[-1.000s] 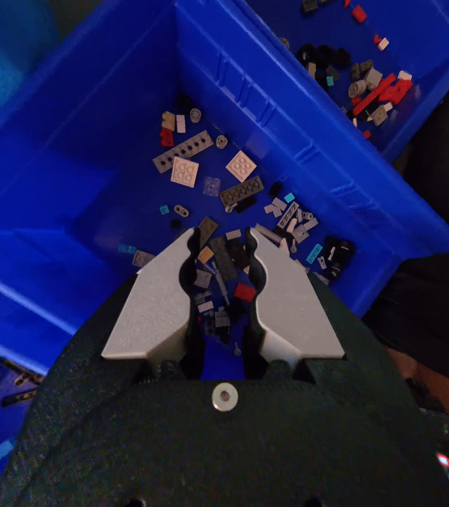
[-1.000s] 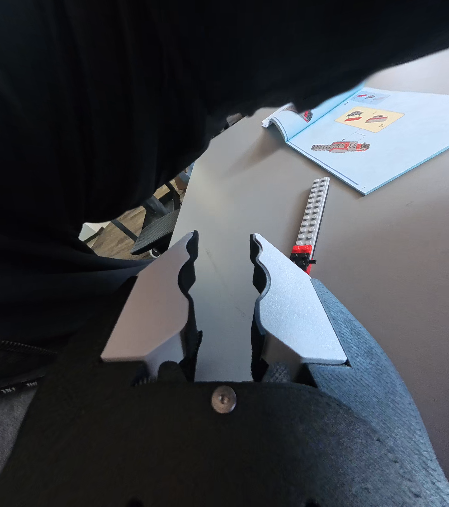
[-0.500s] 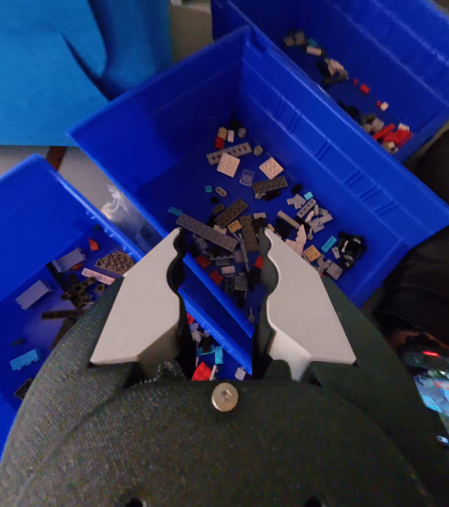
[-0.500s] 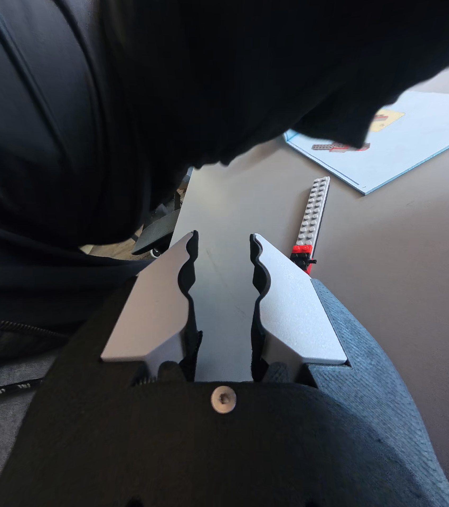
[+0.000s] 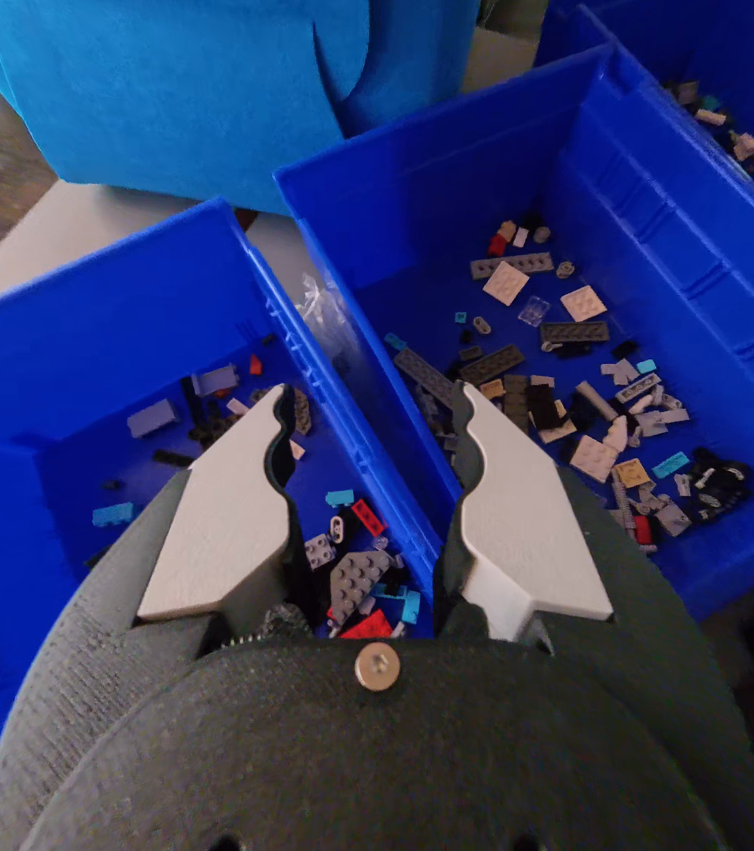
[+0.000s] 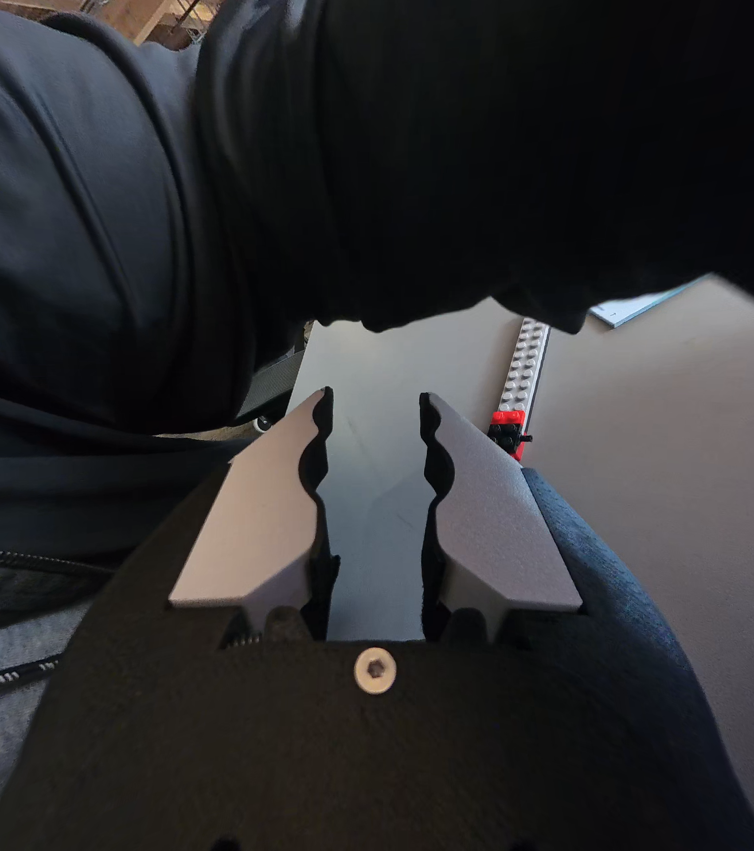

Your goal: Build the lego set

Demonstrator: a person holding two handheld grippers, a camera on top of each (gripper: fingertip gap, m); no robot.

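From my left wrist view, my left gripper [image 5: 368, 393] hangs spread wide and empty above three blue bins. The shared wall between the left bin [image 5: 89, 313] and the middle bin [image 5: 412, 152] runs up between my fingers. A third bin [image 5: 711, 41] shows only a corner, far ahead to the right. Loose lego pieces [image 5: 563, 405] lie scattered in all three, grey, black, white, red and teal; there are too many to count. I can read no brand or label here.

From my right wrist view, my right gripper [image 6: 375, 396] is also spread and holds nothing, low over the table [image 6: 665, 460]. One long grey studded plate [image 6: 522, 373] lies just right of my right finger, its long axis pointing away, with a red and black piece [image 6: 508, 426] on its near end. A dark sleeve [image 6: 365, 161] covers its far end, and I think the pale corner [image 6: 633, 308] beyond is a booklet.
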